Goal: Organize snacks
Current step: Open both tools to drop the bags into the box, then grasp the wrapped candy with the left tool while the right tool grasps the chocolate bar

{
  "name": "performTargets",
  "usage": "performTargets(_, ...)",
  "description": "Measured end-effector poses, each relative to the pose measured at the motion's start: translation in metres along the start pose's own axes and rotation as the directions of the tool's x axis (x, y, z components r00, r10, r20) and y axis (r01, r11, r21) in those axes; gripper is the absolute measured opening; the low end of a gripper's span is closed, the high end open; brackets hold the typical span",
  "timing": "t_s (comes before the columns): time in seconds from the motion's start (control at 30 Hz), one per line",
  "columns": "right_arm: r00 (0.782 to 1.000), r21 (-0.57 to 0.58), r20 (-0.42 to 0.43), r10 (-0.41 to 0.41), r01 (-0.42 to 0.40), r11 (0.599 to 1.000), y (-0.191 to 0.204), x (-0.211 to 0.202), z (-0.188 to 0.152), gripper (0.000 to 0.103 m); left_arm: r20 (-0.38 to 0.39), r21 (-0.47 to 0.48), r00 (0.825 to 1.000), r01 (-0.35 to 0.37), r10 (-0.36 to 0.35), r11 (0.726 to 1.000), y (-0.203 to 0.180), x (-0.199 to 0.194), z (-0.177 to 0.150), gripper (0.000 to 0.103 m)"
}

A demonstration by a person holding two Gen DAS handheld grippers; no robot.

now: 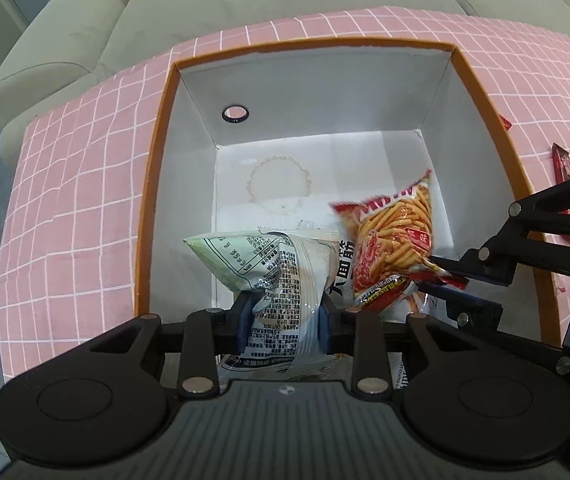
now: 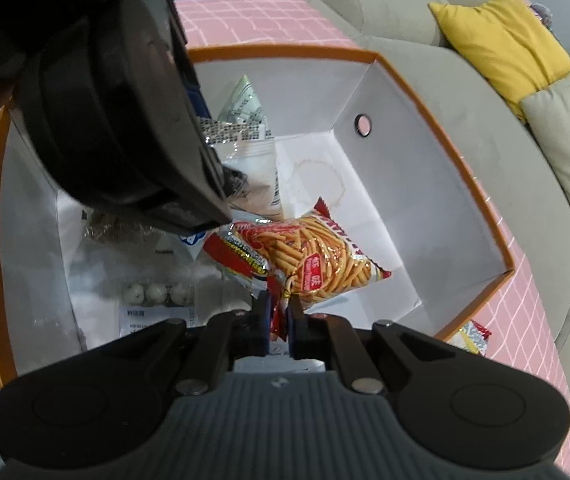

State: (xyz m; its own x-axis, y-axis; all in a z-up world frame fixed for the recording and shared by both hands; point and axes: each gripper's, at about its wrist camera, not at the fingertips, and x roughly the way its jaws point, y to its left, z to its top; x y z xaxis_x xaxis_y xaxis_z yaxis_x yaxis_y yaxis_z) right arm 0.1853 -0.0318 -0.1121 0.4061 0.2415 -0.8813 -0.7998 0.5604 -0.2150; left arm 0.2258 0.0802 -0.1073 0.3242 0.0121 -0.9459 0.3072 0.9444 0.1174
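Hanging over the box [image 1: 157, 184], both grippers carry snacks. Left gripper [image 1: 283, 322] pinches a pale green bag [image 1: 269, 272] by its crumpled middle, pads pressed in from both sides, the bag held inside the box near its front wall. Right gripper [image 2: 278, 316] is clamped tight on the corner of a red bag [image 2: 317, 260] of orange sticks, dangling inside the box, right of the green one. More packets [image 2: 157, 296] lie on the box floor. Outside the box, red wrappers [image 1: 563, 164] sit on the pink checked cloth [image 1: 77, 152].

Glossy crinkled red plastic snack bag [image 2: 317, 260]; matt white cardboard box [image 1: 317, 96] (orange rim); pink checked woven cloth [image 1: 77, 168].
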Motion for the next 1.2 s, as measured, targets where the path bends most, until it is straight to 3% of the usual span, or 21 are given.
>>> performTargets(0.17,1.000,0.010,-0.007,-0.001,0.001,1.000,-0.001,0.003,-0.001,0.006,-0.004,-0.016,1.000,-0.019,0.019,1.000,0.001,0.000,-0.001,0.038)
performTargets(0.2,1.000,0.011,-0.010,-0.001,0.001,1.000,-0.002,0.002,-0.001,0.013,-0.001,-0.019,1.000,-0.029,0.029,0.999,0.001,0.001,-0.001,0.041)
performTargets(0.23,1.000,0.008,-0.010,-0.005,0.005,1.000,-0.002,0.002,-0.001,0.026,0.002,-0.023,0.999,-0.041,0.041,0.999,0.002,-0.001,-0.001,0.051)
performTargets(0.27,1.000,0.002,-0.004,-0.012,0.012,1.000,-0.002,0.000,-0.002,0.031,0.007,-0.028,0.999,-0.048,0.048,0.998,0.003,-0.003,-0.001,0.053)
performTargets(0.53,0.994,0.062,0.062,-0.093,0.089,0.994,-0.013,-0.038,-0.006,0.041,0.113,-0.081,0.991,-0.058,0.066,0.995,0.006,-0.049,-0.007,0.060)
performTargets(0.67,0.982,0.161,0.126,-0.141,0.120,0.980,-0.021,-0.072,-0.017,0.042,0.221,-0.121,0.968,-0.091,0.116,0.988,-0.002,-0.082,-0.014,0.062)
performTargets(0.77,0.970,0.261,0.167,-0.176,0.128,0.957,-0.029,-0.098,-0.031,0.043,0.290,-0.175,0.948,-0.078,0.127,0.981,-0.008,-0.101,-0.018,0.062)
performTargets(1.1,0.924,0.516,0.253,-0.287,0.123,0.848,-0.040,-0.160,-0.095,0.045,0.499,-0.180,0.864,0.026,0.069,0.983,-0.059,-0.151,-0.043,0.062)
performTargets(1.2,0.921,0.574,0.261,-0.288,0.091,0.814,-0.039,-0.170,-0.119,0.045,0.515,-0.153,0.856,0.056,0.032,0.987,-0.076,-0.152,-0.050,0.062)
